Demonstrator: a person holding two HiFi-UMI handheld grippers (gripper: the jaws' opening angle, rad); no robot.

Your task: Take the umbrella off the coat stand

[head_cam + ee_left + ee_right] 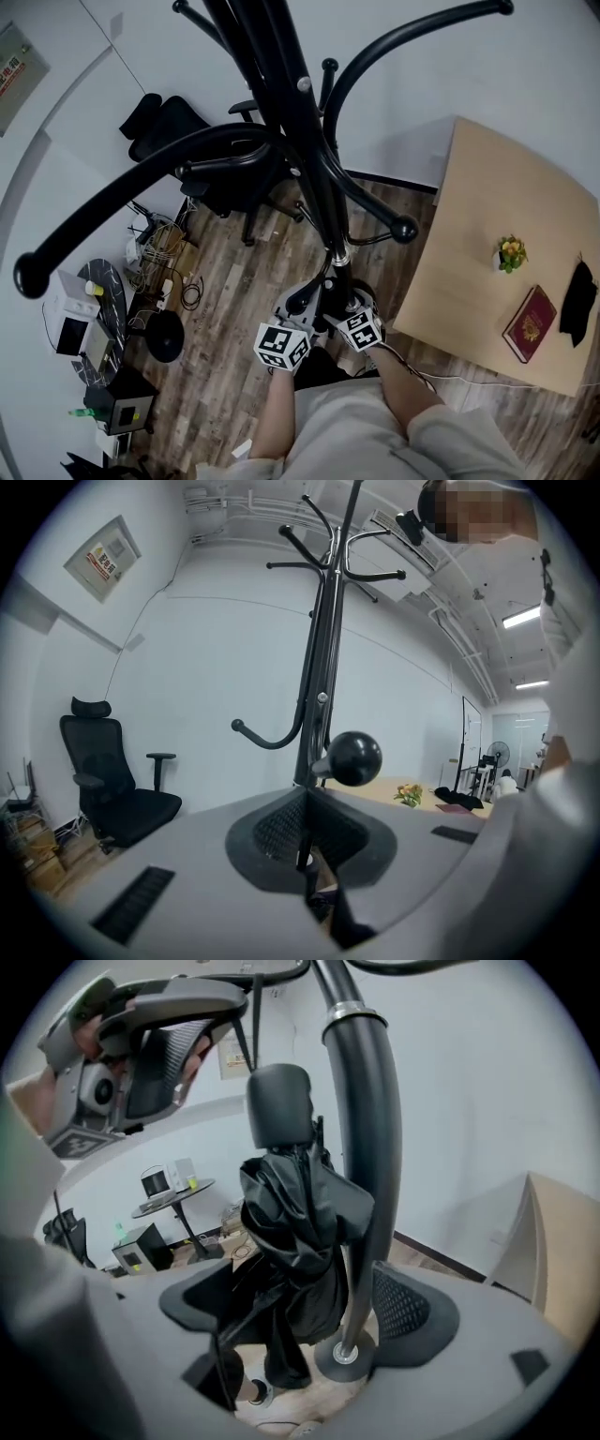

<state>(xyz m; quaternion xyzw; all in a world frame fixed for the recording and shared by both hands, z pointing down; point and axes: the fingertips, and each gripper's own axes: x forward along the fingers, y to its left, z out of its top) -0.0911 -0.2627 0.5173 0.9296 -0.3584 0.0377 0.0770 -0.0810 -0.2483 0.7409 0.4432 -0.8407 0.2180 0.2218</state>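
The coat stand [309, 141] rises in the middle of the head view, and both tongs are held close to its foot, at 6 o'clock of the pole. The left gripper [305, 808] has its jaws fully together. A thin dark cord is pinched in the seam between them. It is small in the picture, but it appears to be the strap [305, 848] of the umbrella [300, 1213]. In the left gripper view a round hook knob [353, 758] of the stand is just above the closed jaws, at 1 o'clock.

The right gripper [305, 1309] has its jaws wide apart. The folded black umbrella hangs upright between them, with its handle [281, 1101] at 12 o'clock and the crumpled cloth below. The pads do not press on it. The stand's pole [370, 1166] is just beside the umbrella, at its 3 o'clock, and goes down to the round base [345, 1354] on the wooden floor. I cannot tell if the cloth touches the pole.

In the head view a light wooden table [469, 244] lies at 3 o'clock of the stand and carries a small plant [511, 253] and a red booklet [531, 323]. A black office chair [225, 169] is at 10 o'clock, and a round side table [103, 309] is at 8 o'clock, well apart from the stand.
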